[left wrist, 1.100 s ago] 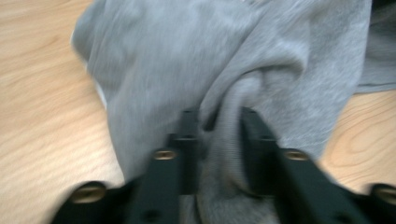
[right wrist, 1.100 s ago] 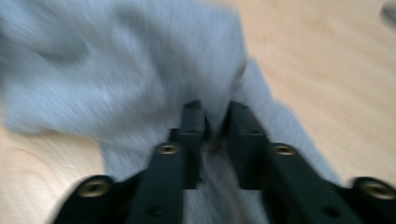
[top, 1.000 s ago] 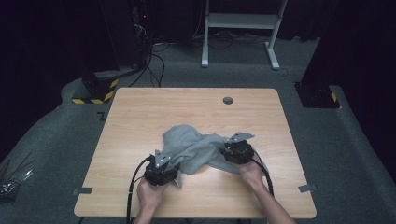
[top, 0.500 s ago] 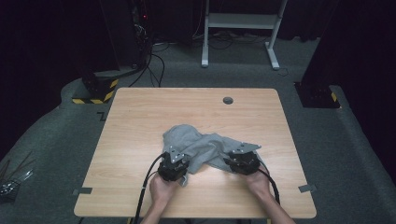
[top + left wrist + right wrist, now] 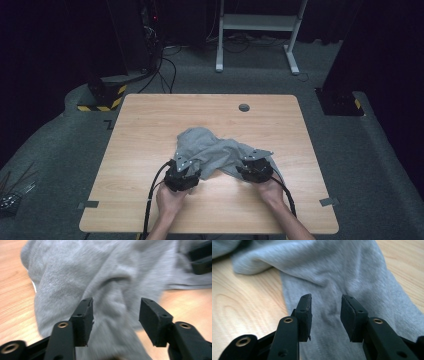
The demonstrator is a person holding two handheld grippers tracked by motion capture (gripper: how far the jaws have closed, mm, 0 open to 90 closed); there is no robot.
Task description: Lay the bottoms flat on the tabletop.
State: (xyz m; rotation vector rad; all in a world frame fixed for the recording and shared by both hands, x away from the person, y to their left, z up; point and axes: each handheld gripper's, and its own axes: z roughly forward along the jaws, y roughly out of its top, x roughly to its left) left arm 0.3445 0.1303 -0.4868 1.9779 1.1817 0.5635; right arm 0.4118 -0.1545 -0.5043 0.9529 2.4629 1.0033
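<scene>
**Grey garment bunched up mid-counter, both grippers at its near edge**

Grey garment (image 5: 215,152) lies crumpled on the wooden counter (image 5: 150,125), a bit toward my side. My left gripper (image 5: 115,320) has just been opening, jaws spread wide with a fold between them, not pinched. Right gripper (image 5: 325,315) sits over a flat strip of cloth, jaws apart too, nothing clamped.
</scene>
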